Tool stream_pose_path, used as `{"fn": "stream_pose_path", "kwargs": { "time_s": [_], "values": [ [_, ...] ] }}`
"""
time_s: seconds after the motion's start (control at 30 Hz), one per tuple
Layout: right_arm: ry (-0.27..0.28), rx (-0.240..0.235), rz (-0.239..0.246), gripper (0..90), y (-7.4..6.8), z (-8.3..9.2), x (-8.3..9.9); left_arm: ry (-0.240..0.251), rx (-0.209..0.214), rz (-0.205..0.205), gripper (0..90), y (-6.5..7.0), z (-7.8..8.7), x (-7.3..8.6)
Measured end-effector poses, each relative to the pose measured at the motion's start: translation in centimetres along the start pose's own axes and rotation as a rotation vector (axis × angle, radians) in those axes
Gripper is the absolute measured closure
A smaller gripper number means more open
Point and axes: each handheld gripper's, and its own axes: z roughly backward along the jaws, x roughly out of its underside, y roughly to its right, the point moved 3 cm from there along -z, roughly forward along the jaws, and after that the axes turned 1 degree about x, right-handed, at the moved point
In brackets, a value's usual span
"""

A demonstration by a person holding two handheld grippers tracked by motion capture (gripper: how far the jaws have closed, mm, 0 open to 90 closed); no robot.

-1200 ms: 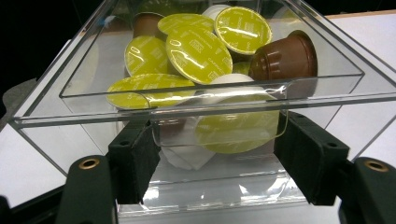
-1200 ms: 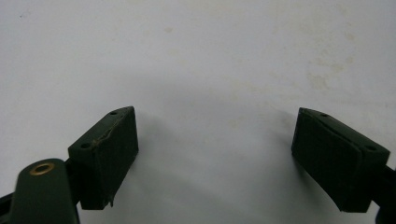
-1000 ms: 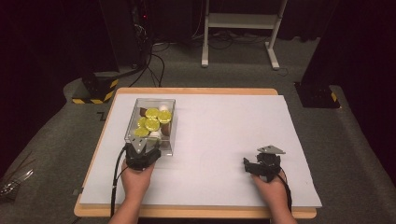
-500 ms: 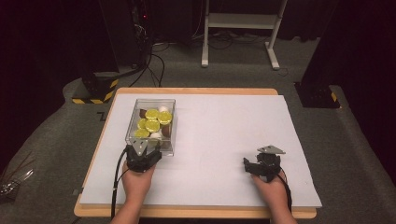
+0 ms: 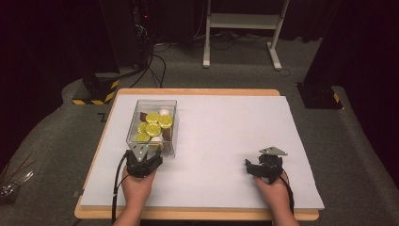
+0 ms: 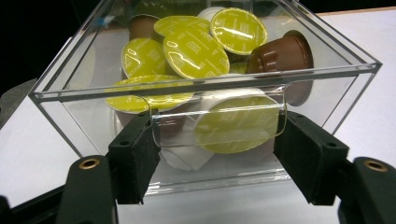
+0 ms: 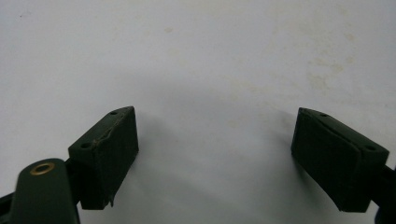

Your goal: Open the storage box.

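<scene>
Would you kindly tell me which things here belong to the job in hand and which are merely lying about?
In the job:
- clear box
- coffee capsules
- left gripper, fingers either side of the box's front tab

Lying about:
- white sheet
- white stand
- cables

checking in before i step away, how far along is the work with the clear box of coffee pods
Early. Done: the left gripper has reached the clear box, its jaws either side of the tab on the near wall. In hand: whether the pads already press on that tab cannot be told. Left: the coffee pods all sit inside the box, and the right gripper rests open over the bare white table.
</scene>
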Motion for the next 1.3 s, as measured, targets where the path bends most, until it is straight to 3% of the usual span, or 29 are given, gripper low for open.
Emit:
{"fn": "stream_pose_path", "kwargs": {
  "time_s": [1.3],
  "values": [
    [0.002,0.003,0.008,15.3,0.0,0.0,0.0,-0.019,0.007,-0.007,32.4,-0.1,3.9,0.9]
  ]
}}
